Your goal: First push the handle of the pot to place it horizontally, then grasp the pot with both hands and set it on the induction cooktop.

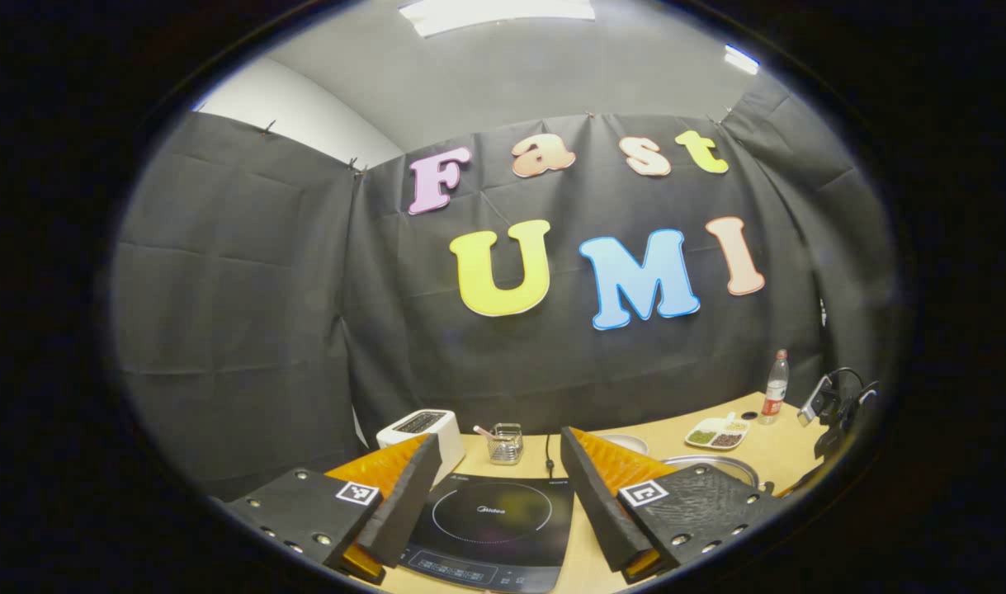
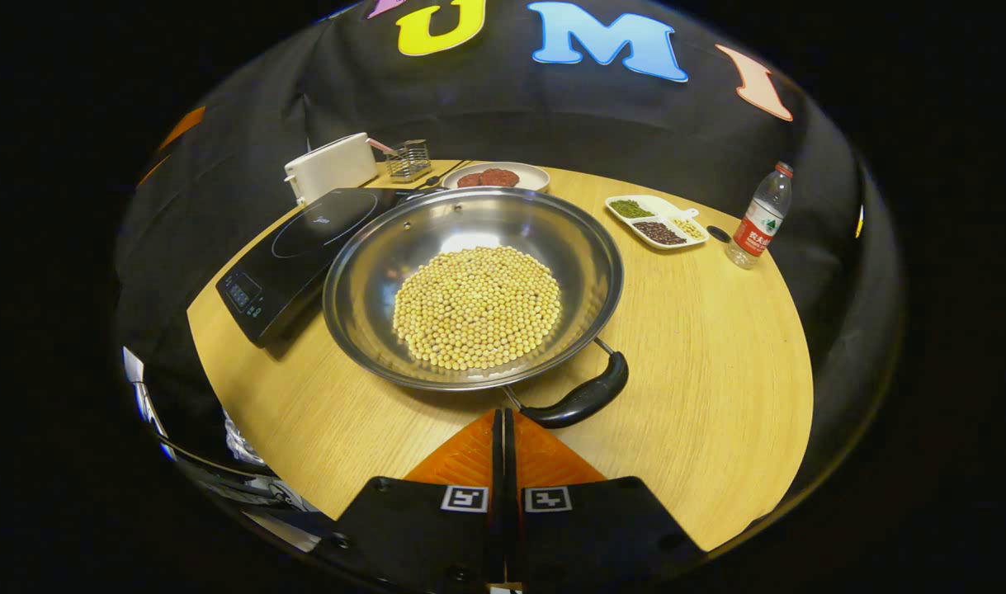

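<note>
Right gripper [image 2: 503, 417]: fingers pressed together, holding nothing, tips just short of the pot's handle [image 2: 583, 400]. Handle: dark loop at 5 o'clock on the rim, lying slantwise. Pot [image 2: 469, 285]: wide steel pan on the round wooden table [image 2: 701, 371], with a bed of yellow beans [image 2: 478, 307] in its middle. Induction cooktop [image 2: 300, 252]: at the pot's 10 o'clock, touching or just beside its rim. Beyond, from 11 to 2 o'clock: toaster [image 2: 331, 167], wire basket [image 2: 409, 159], plate [image 2: 494, 176], divided dish [image 2: 656, 221], bottle [image 2: 760, 216].

Left gripper [image 1: 496, 462]: fingers spread wide, holding nothing, above the cooktop [image 1: 490, 528].
</note>
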The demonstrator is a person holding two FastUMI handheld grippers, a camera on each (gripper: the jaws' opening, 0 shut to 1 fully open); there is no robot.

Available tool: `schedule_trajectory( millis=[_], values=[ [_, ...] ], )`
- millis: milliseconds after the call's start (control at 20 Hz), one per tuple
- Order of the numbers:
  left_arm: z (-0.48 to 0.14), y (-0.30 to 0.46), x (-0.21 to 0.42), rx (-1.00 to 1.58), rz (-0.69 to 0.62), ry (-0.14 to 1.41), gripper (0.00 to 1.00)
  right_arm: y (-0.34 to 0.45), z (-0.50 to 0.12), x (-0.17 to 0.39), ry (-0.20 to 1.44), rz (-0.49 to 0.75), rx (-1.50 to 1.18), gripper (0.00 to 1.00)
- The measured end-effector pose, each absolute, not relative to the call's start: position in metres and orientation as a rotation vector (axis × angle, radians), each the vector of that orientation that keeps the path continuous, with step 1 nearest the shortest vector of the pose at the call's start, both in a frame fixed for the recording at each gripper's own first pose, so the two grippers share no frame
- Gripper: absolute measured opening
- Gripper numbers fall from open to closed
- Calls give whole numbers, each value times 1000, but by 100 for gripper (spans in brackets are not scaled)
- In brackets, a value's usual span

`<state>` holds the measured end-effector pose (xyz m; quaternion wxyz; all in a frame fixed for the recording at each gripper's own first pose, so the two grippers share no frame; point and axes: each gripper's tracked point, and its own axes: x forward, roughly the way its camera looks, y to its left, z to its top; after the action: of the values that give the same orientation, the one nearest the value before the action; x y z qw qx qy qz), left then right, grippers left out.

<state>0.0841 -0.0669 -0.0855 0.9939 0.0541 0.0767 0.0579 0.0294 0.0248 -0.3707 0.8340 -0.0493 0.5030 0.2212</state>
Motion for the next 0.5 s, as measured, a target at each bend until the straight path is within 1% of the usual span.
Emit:
schedule_trajectory(
  millis=[300,350,500],
  values=[
    [-94,-70,88,113,129,167,87,1,-378,55,1067,392,-100,2],
    [-95,-71,89,116,131,170,87,-3,-380,61,1067,373,-91,6],
    [-101,-71,91,128,139,181,87,-14,-385,76,1070,318,-57,5]
  ],
)
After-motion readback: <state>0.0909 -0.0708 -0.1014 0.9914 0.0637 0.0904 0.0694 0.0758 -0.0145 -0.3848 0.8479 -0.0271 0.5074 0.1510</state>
